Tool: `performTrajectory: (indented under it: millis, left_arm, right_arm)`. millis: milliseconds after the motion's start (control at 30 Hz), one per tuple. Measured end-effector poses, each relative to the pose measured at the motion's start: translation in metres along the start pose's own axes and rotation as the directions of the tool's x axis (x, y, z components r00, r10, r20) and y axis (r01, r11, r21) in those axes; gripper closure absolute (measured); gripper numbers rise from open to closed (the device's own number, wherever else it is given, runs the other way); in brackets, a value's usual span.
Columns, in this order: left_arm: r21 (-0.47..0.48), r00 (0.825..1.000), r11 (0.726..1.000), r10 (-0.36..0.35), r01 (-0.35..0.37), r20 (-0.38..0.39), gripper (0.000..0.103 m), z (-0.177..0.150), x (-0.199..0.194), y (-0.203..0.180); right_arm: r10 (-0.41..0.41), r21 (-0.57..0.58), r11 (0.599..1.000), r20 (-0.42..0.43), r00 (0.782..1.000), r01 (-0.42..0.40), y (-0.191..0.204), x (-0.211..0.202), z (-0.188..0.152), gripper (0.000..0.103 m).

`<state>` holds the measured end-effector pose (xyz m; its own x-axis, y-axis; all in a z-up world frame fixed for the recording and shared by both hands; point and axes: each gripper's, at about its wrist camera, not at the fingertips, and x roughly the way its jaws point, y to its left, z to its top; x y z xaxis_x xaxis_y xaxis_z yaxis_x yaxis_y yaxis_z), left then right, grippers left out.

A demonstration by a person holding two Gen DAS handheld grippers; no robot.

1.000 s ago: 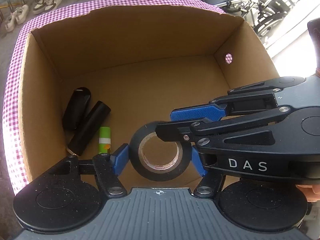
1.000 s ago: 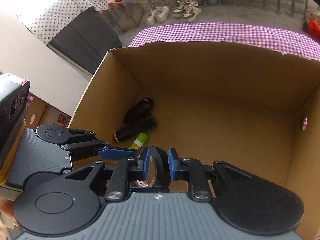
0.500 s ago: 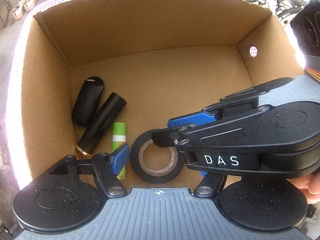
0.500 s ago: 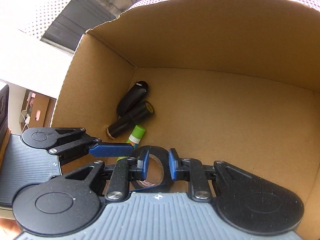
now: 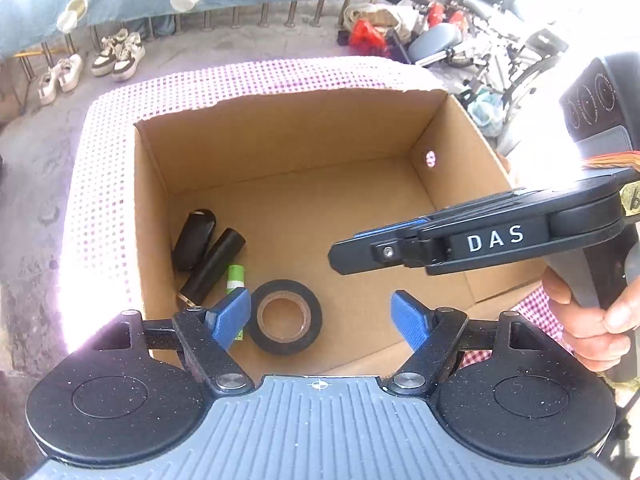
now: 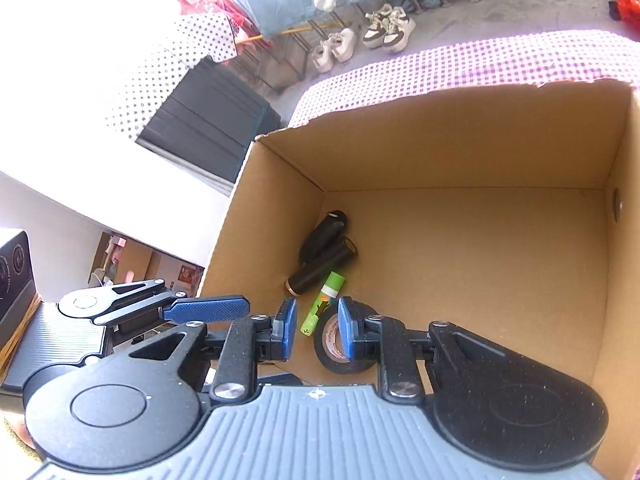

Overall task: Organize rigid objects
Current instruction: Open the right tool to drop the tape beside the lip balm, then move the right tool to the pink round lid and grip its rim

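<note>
Black tape roll lies flat on the floor of the cardboard box, near the front wall, at about 6 o'clock in the left wrist view. Green tube just beside it at 10 o'clock, partly hidden by a blue pad. Black cylinder touching the green tube on its far side, and a rounded black case against that, all bunched toward the box's left wall at 9 o'clock. Rest of the box floor bare cardboard.

Left claw above the roll, jaws opening, spread wide; roll sits in the gap on the box floor, pads not touching it. Right claw jaws narrow, a small gap, nothing pinched; green tube and tape roll lie on the box floor beyond it. In the left view the right claw comes in from 3 o'clock above the box, a person's hand on its handle.

Box sits on a surface with a purple checked cloth. Shoes on the ground at 11 o'clock.
</note>
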<state>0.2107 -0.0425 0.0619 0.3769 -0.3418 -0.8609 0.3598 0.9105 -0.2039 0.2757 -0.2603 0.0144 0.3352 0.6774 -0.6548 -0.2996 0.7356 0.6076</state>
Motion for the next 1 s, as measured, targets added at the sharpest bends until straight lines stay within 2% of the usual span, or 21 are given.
performTrajectory:
  millis: [133,200,267,300,333,400,467,567,667,800,867,1000]
  left_arm:
    - [-0.001,0.991,1.0,-0.026,0.026,0.128,0.023,-0.022,-0.029,-0.013]
    - [-0.007,0.983,0.999,-0.046,0.048,0.178,0.022,-0.041,-0.042,-0.015]
    - [-0.006,0.975,0.998,-0.064,0.067,0.211,0.021,-0.062,-0.05,-0.018]
    - [-0.008,0.973,0.998,-0.063,0.066,0.222,0.021,-0.073,-0.051,-0.02]
    - [-0.008,0.972,0.998,-0.062,0.065,0.228,0.021,-0.084,-0.052,-0.021]
    - [-0.016,0.97,0.998,-0.052,0.058,0.239,0.02,-0.104,-0.05,-0.022]
    - [-0.025,0.972,0.999,-0.033,0.04,0.234,0.02,-0.119,-0.047,-0.024]
    - [-0.014,0.977,1.0,0.007,-0.004,0.215,0.019,-0.143,-0.041,-0.026]
    - [-0.001,0.98,0.999,0.033,-0.034,0.196,0.016,-0.16,-0.031,-0.027]
    - [0.006,0.983,0.996,0.086,-0.088,0.164,0.016,-0.173,-0.013,-0.029]
    - [0.023,0.981,0.993,0.113,-0.118,0.154,0.017,-0.178,-0.006,-0.029]
    - [0.061,0.966,0.977,0.193,-0.206,0.174,0.018,-0.183,0.002,-0.032]
  right_arm:
    - [-0.006,-0.038,0.999,0.122,0.993,0.011,0.01,-0.054,-0.032,0.078]
    - [-0.011,-0.059,0.998,0.187,0.982,0.022,0.014,-0.082,-0.056,0.077]
    - [-0.018,-0.067,0.997,0.261,0.965,0.037,0.016,-0.102,-0.081,0.067]
    - [-0.026,-0.066,0.997,0.297,0.955,0.048,0.017,-0.111,-0.094,0.054]
    - [-0.035,-0.064,0.996,0.332,0.943,0.06,0.017,-0.118,-0.107,0.048]
    - [-0.05,-0.059,0.995,0.388,0.92,0.079,0.017,-0.129,-0.136,0.047]
    - [-0.063,-0.043,0.995,0.412,0.909,0.088,0.016,-0.129,-0.161,0.043]
    - [-0.09,-0.022,0.994,0.41,0.908,0.108,0.016,-0.117,-0.191,0.04]
    - [-0.089,0.011,0.996,0.35,0.932,0.091,0.019,-0.088,-0.213,0.04]
    - [-0.055,0.018,0.998,0.275,0.96,0.052,0.03,-0.049,-0.219,0.04]
    - [-0.07,-0.007,0.997,0.25,0.966,0.074,0.04,-0.031,-0.218,0.04]
    - [-0.104,-0.052,0.992,0.209,0.972,0.118,0.055,-0.004,-0.216,0.045]
